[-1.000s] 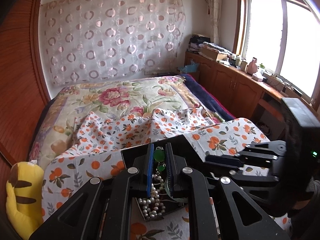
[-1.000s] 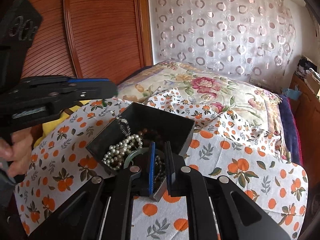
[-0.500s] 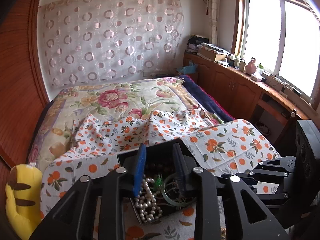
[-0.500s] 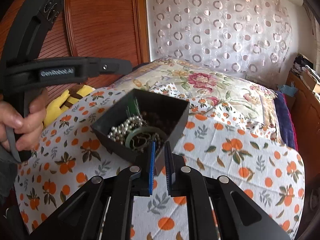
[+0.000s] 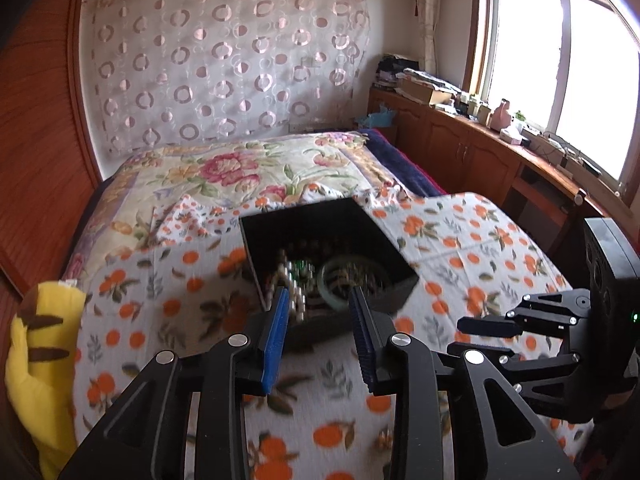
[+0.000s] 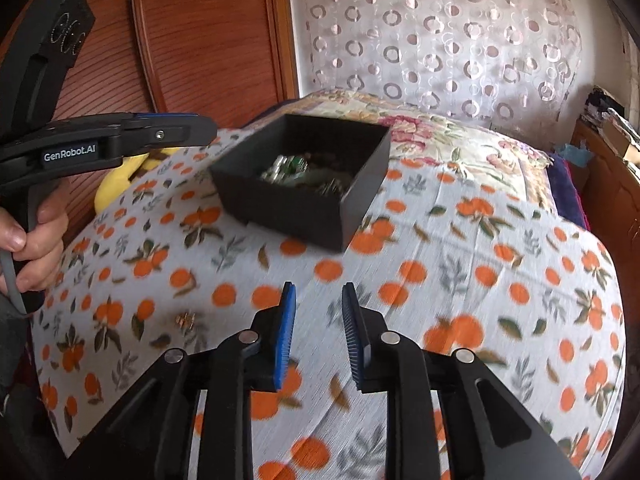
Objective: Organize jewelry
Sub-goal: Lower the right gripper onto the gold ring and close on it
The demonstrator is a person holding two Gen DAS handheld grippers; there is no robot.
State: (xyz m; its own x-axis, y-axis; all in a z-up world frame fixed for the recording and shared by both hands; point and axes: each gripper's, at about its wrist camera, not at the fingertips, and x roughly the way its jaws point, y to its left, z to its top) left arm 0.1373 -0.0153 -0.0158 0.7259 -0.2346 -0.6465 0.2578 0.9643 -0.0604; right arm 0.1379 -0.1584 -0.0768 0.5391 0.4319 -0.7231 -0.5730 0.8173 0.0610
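Both grippers are sitting empty w/ jaws apart. Left gripper [image 5: 318, 312] is hanging at lower centre of the left wrist view, blue pads spread, nothing between them. Right gripper [image 6: 318, 304] is at lower centre of its own view, also parted and holding nothing.

Black box [image 5: 384, 244] is sitting on the orange-print cloth [image 5: 160, 300], centre of the left view, just above and beyond the left tips. Inside: pearl strand [image 5: 294, 280], green bangle [image 5: 344, 276], some green bits; rest is too blurred to ID. In the right view the box [image 6: 296, 204] is upper centre, well apart from the right tips.

1 small gold-ish piece [image 6: 186, 320] is lying loose on the cloth, left of centre in the right view, near the right gripper's left finger and outside the box. Blurred, so can't tell if it's an earring or a clasp.

Step, imo: between picks, most items looking boxed already. Next move is likely the loose piece: right gripper needs to swing left and drop low, straddle it, pinch gently. Tiny item on soft cloth, so risk is grabbing fabric w/ it or pushing it into a fold. Left could be steadying the box wall for the drop.
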